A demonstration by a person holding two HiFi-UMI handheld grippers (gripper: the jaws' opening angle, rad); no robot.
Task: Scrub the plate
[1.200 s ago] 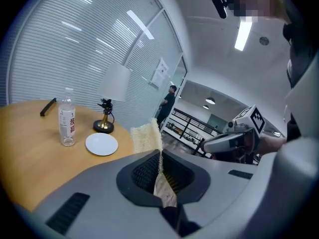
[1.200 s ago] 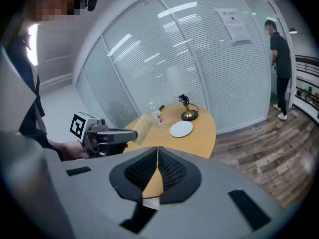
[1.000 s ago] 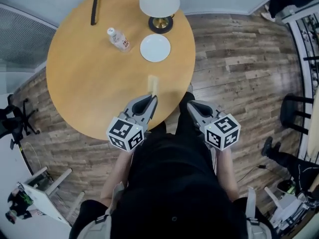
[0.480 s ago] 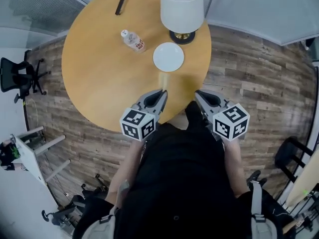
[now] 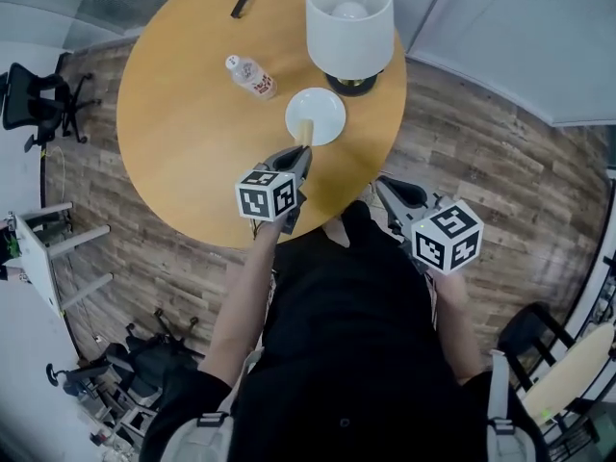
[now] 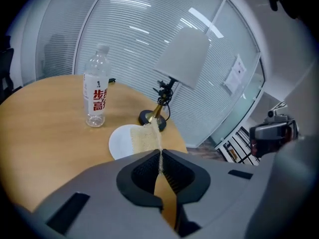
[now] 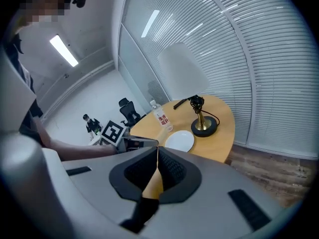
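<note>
**Desk:** Where is the plate?

**Photographer:** The white plate (image 5: pixel 325 107) sits on the round wooden bench (image 5: pixel 183 152), on its right side and just near of the lamp (image 5: pixel 349 17), with a bottle (image 5: pixel 250 75) to its far left.

**Desk:** And the tongs?

**Photographer:** The left tongs (image 5: pixel 300 157) are clamped on a thin yellow scrubbing pad (image 5: pixel 306 133). The pad's long axis runs straight ahead from the tips, and its far end lies over the plate's near rim. Whether it touches the plate, I cannot tell. The right tongs (image 5: pixel 385 187) are pressed together on nothing, held back off the bench's near edge by the person's body.

**Desk:** So which hand leads?

**Photographer:** Likely the left. It is much the nearer, and the plate lies directly beyond its tips, so a short push forward and down should bring the pad onto the plate.
</note>
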